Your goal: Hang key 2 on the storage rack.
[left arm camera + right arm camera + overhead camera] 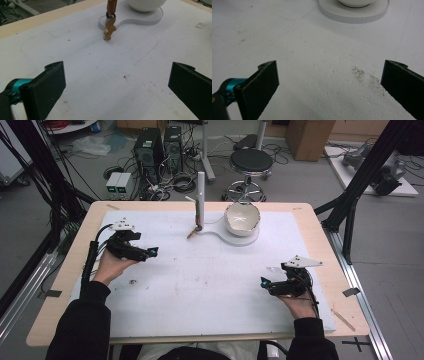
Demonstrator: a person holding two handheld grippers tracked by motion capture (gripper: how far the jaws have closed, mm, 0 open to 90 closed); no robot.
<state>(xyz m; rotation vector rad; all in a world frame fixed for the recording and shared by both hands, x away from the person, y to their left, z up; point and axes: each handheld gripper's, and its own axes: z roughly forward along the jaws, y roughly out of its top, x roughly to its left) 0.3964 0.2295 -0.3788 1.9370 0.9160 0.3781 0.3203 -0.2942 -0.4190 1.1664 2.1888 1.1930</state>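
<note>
Bowl (242, 218) first: it is white, glossy and looks like glazed ceramic, so I judge it stiff, fairly heavy for its size, slippery on the glaze and liable to chip or crack if knocked or dropped. It sits on the round end of a flat white base (235, 239) at the far middle of the worktop (320, 265). Just left of the bowl, at the base's narrow end, a white post (200, 185) stands upright with a brown handle and a small golden pendant-like piece (109, 29) hanging down to touch the surface; that piece looks light and free to swing.

Left hand-held gripper (131, 246) lies well to the left of the bowl and nearer the person, jaws spread wide with nothing between them. Right hand-held gripper (286, 282) rests to the right of the bowl and nearer the person, likewise spread and empty.

Rim is the likeliest hold for the bowl, one jaw inside and one outside, squeezed gently; the rounded outer wall would probably slip.
</note>
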